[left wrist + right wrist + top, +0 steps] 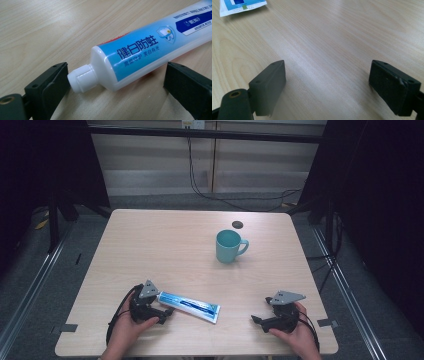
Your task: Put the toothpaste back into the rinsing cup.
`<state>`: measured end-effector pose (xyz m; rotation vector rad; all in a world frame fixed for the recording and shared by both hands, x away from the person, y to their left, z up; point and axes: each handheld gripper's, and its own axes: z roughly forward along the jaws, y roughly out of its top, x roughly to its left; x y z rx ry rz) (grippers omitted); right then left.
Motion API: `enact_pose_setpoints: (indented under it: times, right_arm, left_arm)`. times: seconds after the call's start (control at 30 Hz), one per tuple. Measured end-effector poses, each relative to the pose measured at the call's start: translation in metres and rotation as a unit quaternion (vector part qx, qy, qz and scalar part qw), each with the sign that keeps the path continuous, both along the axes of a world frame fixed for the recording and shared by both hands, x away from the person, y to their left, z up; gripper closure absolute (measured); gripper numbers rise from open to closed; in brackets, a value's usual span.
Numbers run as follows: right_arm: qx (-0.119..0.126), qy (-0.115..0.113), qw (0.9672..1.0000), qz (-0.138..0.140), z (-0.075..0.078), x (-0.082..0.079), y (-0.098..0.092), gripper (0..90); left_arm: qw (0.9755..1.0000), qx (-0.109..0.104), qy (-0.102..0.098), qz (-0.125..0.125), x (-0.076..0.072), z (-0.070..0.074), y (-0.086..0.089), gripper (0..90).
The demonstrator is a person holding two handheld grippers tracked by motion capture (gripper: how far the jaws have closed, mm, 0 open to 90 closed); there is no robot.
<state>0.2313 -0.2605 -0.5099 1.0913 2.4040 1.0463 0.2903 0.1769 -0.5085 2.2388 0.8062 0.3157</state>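
Observation:
A blue and white toothpaste tube (189, 306) lies flat near the table's front edge, its white cap (82, 78) pointing toward my left gripper (167, 311). That gripper stands open with the cap end of the tube (140, 53) between its jaws; the left pad nearly touches the cap, the right pad stands apart. My right gripper (255, 320) rests low over the table at the front right, open, with bare wood between its jaws. The tube's flat crimped end (242, 6) shows at the top left of the right gripper view.
A teal mug (230, 246) stands upright right of the table's middle, handle to the right. A small dark round disc (237, 224) lies behind it. The wooden table (165, 245) has black frames and cables around it.

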Motion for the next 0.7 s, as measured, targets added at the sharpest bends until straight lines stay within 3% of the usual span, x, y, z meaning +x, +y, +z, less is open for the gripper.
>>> enact_pose_setpoints:
  times: [0.43, 0.57, 0.7]
  right_arm:
    - [0.002, 0.001, 1.0000, -0.001, 0.000, 0.000, 0.000, 14.1]
    - [0.002, 0.001, 1.0000, -0.002, 0.000, 0.000, 0.000, 14.3]
    - [0.002, 0.001, 1.0000, -0.002, 0.000, 0.000, 0.000, 14.3]
  left_arm:
    - [1.0000, -0.002, 0.001, -0.010, 0.001, 0.000, 0.002, 6.5]
    - [0.9996, 0.012, 0.013, -0.022, 0.003, 0.006, 0.002, 13.3]
    - [0.9981, 0.043, 0.023, -0.037, 0.006, 0.013, 0.000, 16.1]
